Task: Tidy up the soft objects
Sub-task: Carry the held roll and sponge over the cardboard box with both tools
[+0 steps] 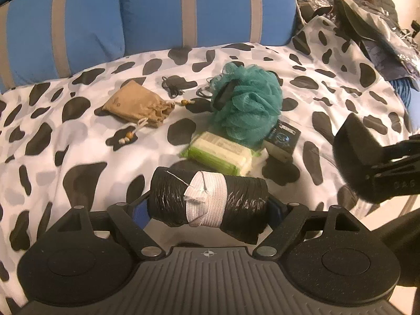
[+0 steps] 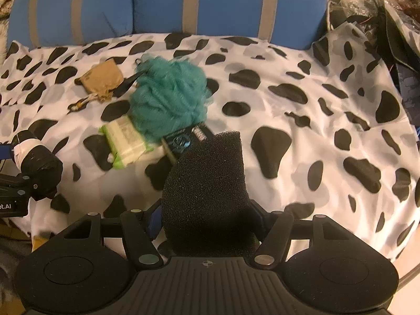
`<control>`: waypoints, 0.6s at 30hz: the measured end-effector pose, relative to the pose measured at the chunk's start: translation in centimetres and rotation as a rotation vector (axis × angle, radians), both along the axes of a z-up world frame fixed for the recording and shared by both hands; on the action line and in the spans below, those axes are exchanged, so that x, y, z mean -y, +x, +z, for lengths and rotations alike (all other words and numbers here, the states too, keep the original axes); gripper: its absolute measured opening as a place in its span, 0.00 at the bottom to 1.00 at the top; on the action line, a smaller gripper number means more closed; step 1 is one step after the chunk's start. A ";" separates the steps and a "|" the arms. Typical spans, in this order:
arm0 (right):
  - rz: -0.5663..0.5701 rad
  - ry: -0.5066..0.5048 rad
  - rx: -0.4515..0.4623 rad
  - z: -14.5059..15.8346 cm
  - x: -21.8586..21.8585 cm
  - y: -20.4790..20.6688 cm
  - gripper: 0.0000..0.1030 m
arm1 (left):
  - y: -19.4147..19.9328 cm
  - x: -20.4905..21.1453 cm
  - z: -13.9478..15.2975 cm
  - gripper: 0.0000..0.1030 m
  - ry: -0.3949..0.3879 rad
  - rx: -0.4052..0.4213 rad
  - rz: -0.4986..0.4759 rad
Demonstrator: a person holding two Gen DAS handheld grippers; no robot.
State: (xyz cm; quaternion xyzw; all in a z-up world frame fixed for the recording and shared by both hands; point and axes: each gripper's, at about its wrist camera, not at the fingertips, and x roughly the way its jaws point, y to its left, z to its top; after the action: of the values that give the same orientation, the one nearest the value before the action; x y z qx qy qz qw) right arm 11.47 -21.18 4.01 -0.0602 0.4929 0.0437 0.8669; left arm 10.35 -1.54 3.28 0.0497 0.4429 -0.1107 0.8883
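Over on the left, the left gripper (image 1: 208,204) has its jaws clamped on a black plastic roll (image 1: 210,199) with a white elastic band (image 1: 207,199) around its middle. The roll's long axis runs crosswise, left to right between the fingers, and it hangs over the near part of the cow-print sheet (image 1: 65,144), close to the bed's near edge.

Left-centre, the tan drawstring pouch (image 1: 137,103) lies flat, mouth and beaded cords pointing right and toward the camera. Plenty of bare sheet lies to its left and in front of it.

Centre stage is the cluster: the teal mesh loofah (image 1: 246,102) sits upright and bulky, a green-and-white pack (image 1: 223,153) touching its near side, long axis running left to right and slightly tilted. A small dark box (image 1: 282,141) is tucked against the loofah's right side. Room there is tight. Some black cords (image 1: 176,84) lie just behind.

Moving right, the right gripper (image 2: 207,210) is closed on a black foam sponge (image 2: 207,191), standing up between the fingers, long axis pointing away toward the box (image 2: 181,141). It hovers just short of the cluster.

Further right, the sheet (image 2: 328,131) opens wide and unoccupied up to the blue striped cushion (image 2: 162,2) along the back edge. A heap of plastic and dark fabric (image 2: 380,13) crowds the far right corner.
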 end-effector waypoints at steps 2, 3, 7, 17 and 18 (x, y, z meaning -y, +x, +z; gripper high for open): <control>0.007 0.002 -0.009 -0.1 -0.3 -0.6 0.65 | -0.7 0.0 0.0 0.80 -0.006 -0.006 0.004; 0.009 0.002 -0.013 -0.2 -0.4 -0.9 0.65 | -1.0 0.1 0.0 0.80 -0.008 -0.008 0.005; 0.020 -0.002 -0.029 -0.5 -1.0 -2.0 0.65 | -2.3 0.3 0.0 0.80 -0.013 -0.016 0.009; 0.041 -0.005 -0.078 -1.5 -2.3 -4.9 0.65 | -5.3 0.8 -0.3 0.80 -0.017 -0.068 0.025; 0.044 -0.005 -0.083 -1.5 -2.4 -5.1 0.65 | -5.5 0.8 -0.4 0.80 -0.016 -0.075 0.027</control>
State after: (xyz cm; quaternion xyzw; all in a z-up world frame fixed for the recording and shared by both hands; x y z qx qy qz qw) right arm 6.33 -18.80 2.49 -0.0715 0.5269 0.0640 0.8445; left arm 4.89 -2.31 2.93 0.0325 0.4757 -0.1039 0.8728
